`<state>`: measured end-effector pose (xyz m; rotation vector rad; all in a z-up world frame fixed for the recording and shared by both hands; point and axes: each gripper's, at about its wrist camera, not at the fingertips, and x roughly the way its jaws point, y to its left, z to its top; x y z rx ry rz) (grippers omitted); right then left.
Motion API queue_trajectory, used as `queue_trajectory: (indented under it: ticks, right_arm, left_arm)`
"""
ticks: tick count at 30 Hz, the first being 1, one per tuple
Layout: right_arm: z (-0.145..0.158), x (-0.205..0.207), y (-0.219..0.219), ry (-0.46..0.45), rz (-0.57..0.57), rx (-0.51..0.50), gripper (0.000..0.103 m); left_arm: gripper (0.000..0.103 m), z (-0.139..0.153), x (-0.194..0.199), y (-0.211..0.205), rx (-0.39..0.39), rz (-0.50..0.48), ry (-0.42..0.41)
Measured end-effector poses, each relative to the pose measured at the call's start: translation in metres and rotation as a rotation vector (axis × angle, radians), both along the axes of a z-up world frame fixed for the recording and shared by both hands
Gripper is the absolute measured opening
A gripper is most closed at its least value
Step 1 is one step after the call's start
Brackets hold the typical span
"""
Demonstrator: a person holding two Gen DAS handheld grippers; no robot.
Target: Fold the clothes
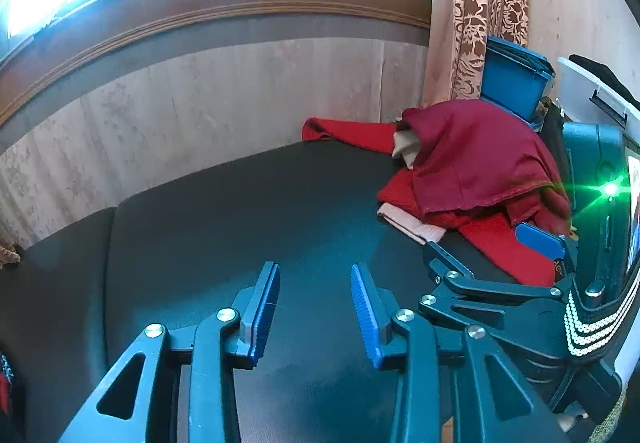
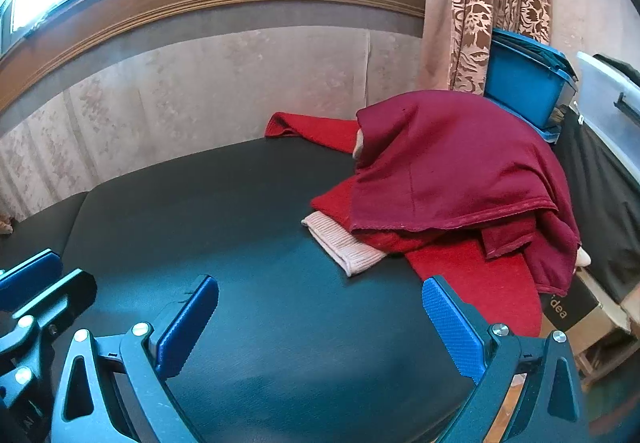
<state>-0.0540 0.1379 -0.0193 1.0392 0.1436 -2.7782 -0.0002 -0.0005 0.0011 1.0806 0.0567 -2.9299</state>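
A pile of clothes lies at the far right of the dark table (image 1: pixel 240 203) (image 2: pixel 200 211). A maroon garment (image 1: pixel 472 159) (image 2: pixel 452 163) is draped on top. Under it a brighter red garment (image 1: pixel 352 135) (image 2: pixel 312 131) stretches a sleeve toward the wall, and a cream ribbed piece (image 1: pixel 412 227) (image 2: pixel 344 243) sticks out at the pile's near edge. My left gripper (image 1: pixel 314 307) is open over bare table, left of the pile, holding nothing. My right gripper (image 2: pixel 320 323) is wide open and empty, just short of the cream piece and the red hem.
A blue bin (image 1: pixel 516 83) (image 2: pixel 524 83) stands behind the pile beside a patterned curtain (image 1: pixel 484 3). A clear plastic lid (image 2: pixel 608 91) and a black box (image 2: pixel 568 307) sit off the table's right edge. The wall and window sill run along the back.
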Motion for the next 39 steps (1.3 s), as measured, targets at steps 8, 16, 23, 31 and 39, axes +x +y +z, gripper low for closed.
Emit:
queue_trajectory:
  ticks: [8, 16, 23, 31, 39]
  right_arm:
    - [-0.009, 0.002, -0.006, -0.004, 0.03, -0.017, 0.103]
    - [-0.024, -0.007, -0.003, -0.098, 0.085, -0.15, 0.103]
    - [-0.05, -0.02, 0.019, -0.23, 0.072, -0.393, 0.103]
    - [-0.054, -0.037, 0.036, -0.235, 0.082, -0.485, 0.103]
    - [-0.042, -0.077, 0.084, -0.179, 0.052, -0.521, 0.103]
  left_arm:
    - [0.037, -0.014, 0.003, -0.004, -0.006, 0.012, -0.018]
    - [0.038, -0.037, -0.004, -0.016, -0.006, 0.06, -0.077]
    - [0.038, -0.071, -0.002, -0.05, -0.084, 0.135, -0.105]
    - [0.038, -0.109, 0.007, -0.109, 0.056, 0.226, -0.175]
    - [0.046, -0.122, 0.024, -0.117, 0.075, 0.209, -0.154]
